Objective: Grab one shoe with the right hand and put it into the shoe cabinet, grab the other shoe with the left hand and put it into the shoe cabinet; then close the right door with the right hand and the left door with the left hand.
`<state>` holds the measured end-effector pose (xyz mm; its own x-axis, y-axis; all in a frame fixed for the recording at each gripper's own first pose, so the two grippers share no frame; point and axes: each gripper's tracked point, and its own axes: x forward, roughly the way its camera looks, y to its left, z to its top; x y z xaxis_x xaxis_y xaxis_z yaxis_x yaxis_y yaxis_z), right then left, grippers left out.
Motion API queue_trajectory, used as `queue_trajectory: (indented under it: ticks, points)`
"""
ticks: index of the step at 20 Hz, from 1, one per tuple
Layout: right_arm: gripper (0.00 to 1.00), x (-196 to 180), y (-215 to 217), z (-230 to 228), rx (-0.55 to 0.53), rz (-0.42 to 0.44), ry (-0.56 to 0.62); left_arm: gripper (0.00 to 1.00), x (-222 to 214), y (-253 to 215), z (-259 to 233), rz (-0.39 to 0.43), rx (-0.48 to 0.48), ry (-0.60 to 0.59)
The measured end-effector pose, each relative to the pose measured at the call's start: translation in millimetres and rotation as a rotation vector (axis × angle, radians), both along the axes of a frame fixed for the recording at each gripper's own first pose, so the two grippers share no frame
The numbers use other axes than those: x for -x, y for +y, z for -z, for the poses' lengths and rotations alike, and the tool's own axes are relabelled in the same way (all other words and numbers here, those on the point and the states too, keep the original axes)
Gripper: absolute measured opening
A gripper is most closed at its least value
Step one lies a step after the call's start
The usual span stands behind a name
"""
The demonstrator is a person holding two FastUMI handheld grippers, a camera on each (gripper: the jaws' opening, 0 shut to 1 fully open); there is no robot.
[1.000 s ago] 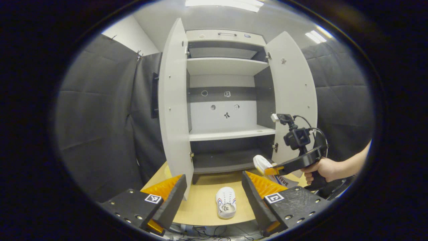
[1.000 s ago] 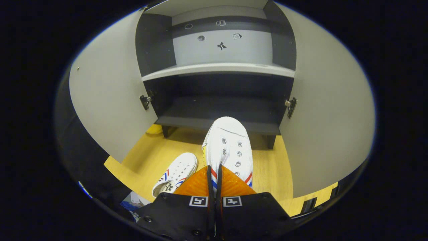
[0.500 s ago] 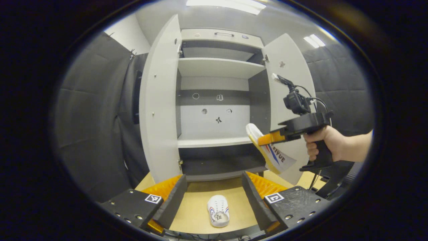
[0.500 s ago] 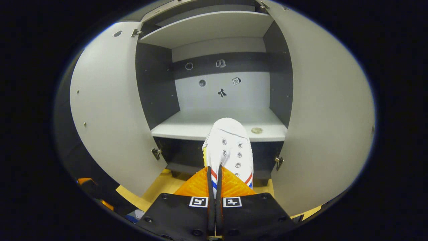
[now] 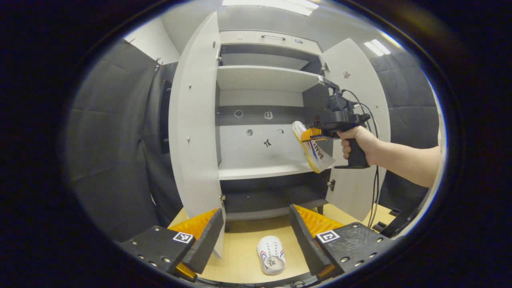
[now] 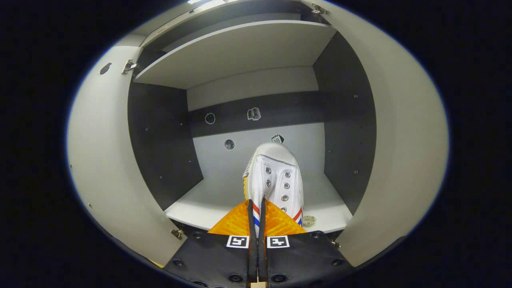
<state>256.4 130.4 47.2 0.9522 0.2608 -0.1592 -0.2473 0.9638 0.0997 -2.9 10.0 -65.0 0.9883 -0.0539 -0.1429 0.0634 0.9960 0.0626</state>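
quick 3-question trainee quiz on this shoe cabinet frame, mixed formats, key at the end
1. True or false: both cabinet doors are open.
2. The right tongs are: A open, B shut on the held shoe, C shut on nothing.
3. Fill in: the other shoe lies on the wooden ____, between the open left tongs.

Key: 1 true; 2 B; 3 floor.

Left gripper view looks up from low, farther back; right gripper view sits close — both face the cabinet point(image 5: 260, 120) (doors open).
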Motion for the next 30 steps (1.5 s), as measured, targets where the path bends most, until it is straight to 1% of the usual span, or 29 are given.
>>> queue_trajectory:
  ticks: [3,4,5,8,9,10,11,14,17,18,19,20,21,22,25,26,30]
  points:
    - [0.02,-40.1,-3.4,-4.8,-0.034,0.026,-0.001,0.95,-8.0,7.8,-4.6,-0.068,-0.007,0.005]
    - [0.02,-51.8,-4.6,-3.2,-0.045,0.037,0.009,0.94,-10.1,8.2,-6.8,-0.087,-0.009,0.003]
    - [0.02,-63.3,-6.7,0.1,-0.058,0.045,0.021,0.95,-11.6,8.2,-7.9,-0.107,-0.010,0.003]
    - [0.02,-93.9,-7.1,8.0,-0.101,0.064,0.051,0.94,-20.2,9.6,-12.8,-0.170,-0.005,0.005]
    - [0.00,-103.3,-6.2,11.6,-0.105,0.066,0.056,0.95,-22.8,10.6,-13.7,-0.191,-0.005,0.005]
    - [0.00,-111.1,-4.6,14.0,-0.107,0.062,0.058,0.95,-25.5,10.9,-15.8,-0.209,-0.002,0.003]
    - [0.02,-118.5,-2.0,17.3,-0.108,0.062,0.065,0.96,-29.5,10.4,-17.5,-0.221,0.003,0.003]
    - [0.02,-136.6,6.7,22.4,-0.108,0.047,0.068,0.96,-39.0,9.4,-19.9,-0.253,0.013,0.009]
    - [0.03,-149.0,9.5,33.4,-0.112,0.057,0.095,0.96,-42.8,6.0,-19.2,-0.274,0.000,0.010]
    - [0.07,-151.7,9.7,37.4,-0.107,0.061,0.102,0.96,-43.4,4.1,-19.5,-0.276,-0.003,0.009]
    - [0.16,-149.7,11.9,32.2,-0.114,0.046,0.084,0.96,-45.6,2.0,-20.3,-0.275,-0.003,0.005]
    - [0.14,-149.7,14.2,21.6,-0.127,0.036,0.051,0.96,-47.9,-0.3,-20.2,-0.270,0.001,0.002]
    - [0.33,-150.2,14.4,14.7,-0.136,0.039,0.023,0.95,-48.0,-2.1,-18.2,-0.263,0.004,0.001]
    - [0.41,-148.5,13.4,10.2,-0.137,0.044,0.004,0.94,-48.6,-2.5,-17.5,-0.261,0.003,0.001]
    - [1.00,-130.1,15.9,2.8,-0.118,0.042,-0.023,0.96,-44.4,-3.0,-18.2,-0.245,-0.010,-0.007]
    - [0.99,-122.4,14.4,2.2,-0.099,0.047,-0.035,0.94,-43.0,-2.7,-16.4,-0.233,-0.013,-0.005]
    - [0.98,-75.3,13.4,2.6,-0.039,0.064,-0.074,0.95,-37.4,4.1,-2.1,-0.170,-0.021,0.030]
